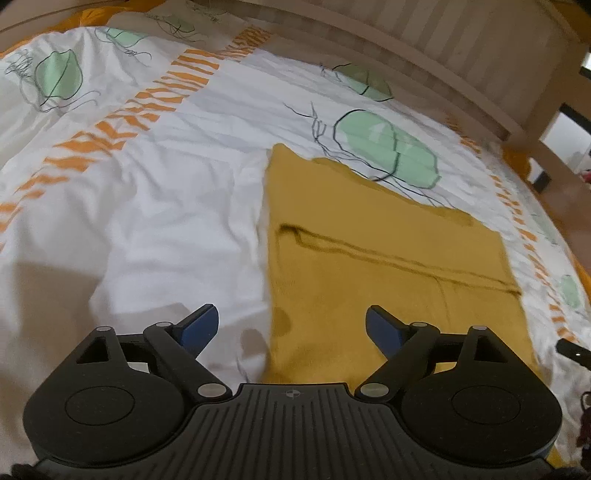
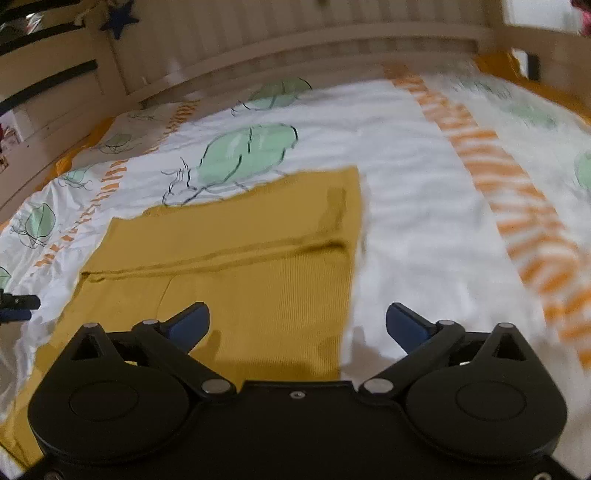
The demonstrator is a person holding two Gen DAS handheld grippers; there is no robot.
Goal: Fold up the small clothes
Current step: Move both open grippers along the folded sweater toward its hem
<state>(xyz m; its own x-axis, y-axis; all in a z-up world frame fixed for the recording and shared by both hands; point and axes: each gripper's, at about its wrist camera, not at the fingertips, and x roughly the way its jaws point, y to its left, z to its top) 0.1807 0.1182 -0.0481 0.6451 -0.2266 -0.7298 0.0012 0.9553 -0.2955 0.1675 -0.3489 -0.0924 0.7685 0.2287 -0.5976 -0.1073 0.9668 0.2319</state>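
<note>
1. Mustard-yellow garment, folded flat into a rectangle with a ribbed hem band across it, spread on the bed cover.
2. Left hand-held gripper above the garment's near left edge, jaws spread wide, holding nothing.
3. Right hand-held gripper above the garment's near right edge, jaws likewise wide apart and empty.
4. Wooden slatted bed frame beyond the garment's far edge.

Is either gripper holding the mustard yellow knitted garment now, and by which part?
Nothing is held. Left gripper and right gripper are open above the mustard yellow knitted garment.
</note>
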